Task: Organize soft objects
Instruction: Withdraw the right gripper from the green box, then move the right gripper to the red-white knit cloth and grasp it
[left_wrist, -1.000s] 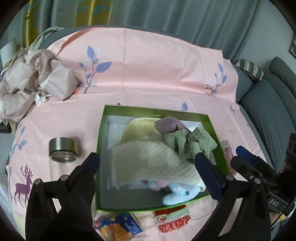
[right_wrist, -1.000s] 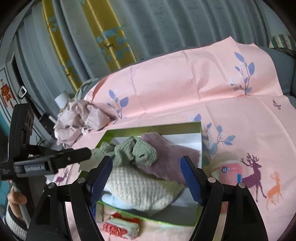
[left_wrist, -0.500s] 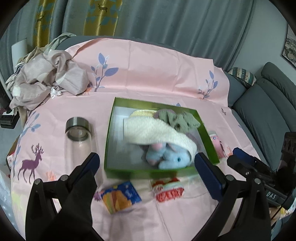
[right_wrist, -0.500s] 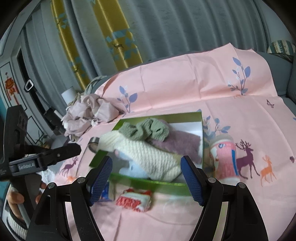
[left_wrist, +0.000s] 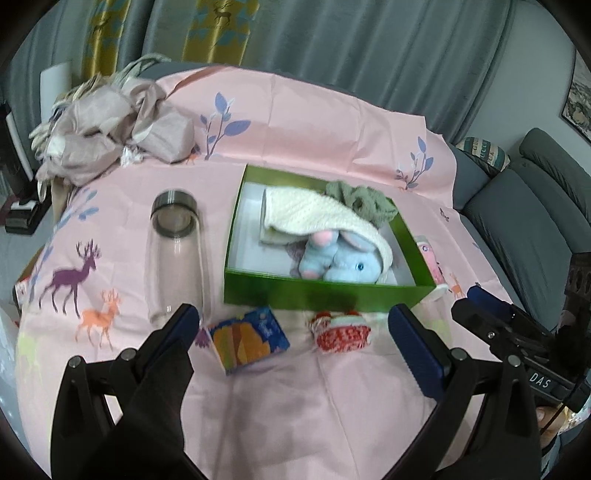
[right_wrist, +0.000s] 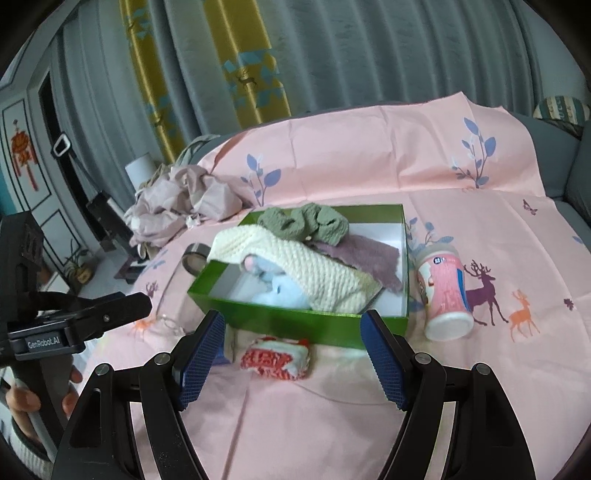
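Right now the green box (left_wrist: 317, 295) sits open on the pink printed cloth (left_wrist: 295, 122), and the soft things are piled inside it. A cream knitted piece (left_wrist: 314, 214) lies slantwise across the box, draped over a pale blue plush toy (left_wrist: 343, 262) whose pink-tipped parts poke out at the near wall. A green knitted item (left_wrist: 362, 199) is bunched in the far corner, partly on top of the cream piece, and a mauve fuzzy cloth (right_wrist: 362, 258) lies under both along the far side. Just in front of the box, on the cloth, rests a red-and-white knitted roll (right_wrist: 275, 358), with a small orange-and-blue packet (left_wrist: 249, 339) beside it. A clear bottle with a metal cap (left_wrist: 177, 251) lies to one side of the box; a pink-and-white cup (right_wrist: 443, 291) lies tipped over on the other. A crumpled beige bundle (left_wrist: 107, 133) sits at the far edge of the cloth.

Both tools hang above the near edge of the cloth, tilted downward toward the box. The left gripper (left_wrist: 295, 343) has its jaws spread wide with nothing between them. The right gripper (right_wrist: 291, 358) is likewise spread wide and empty, the knitted roll showing on the cloth beyond its gap. A hand (right_wrist: 22, 402) grasps the left tool's handle.
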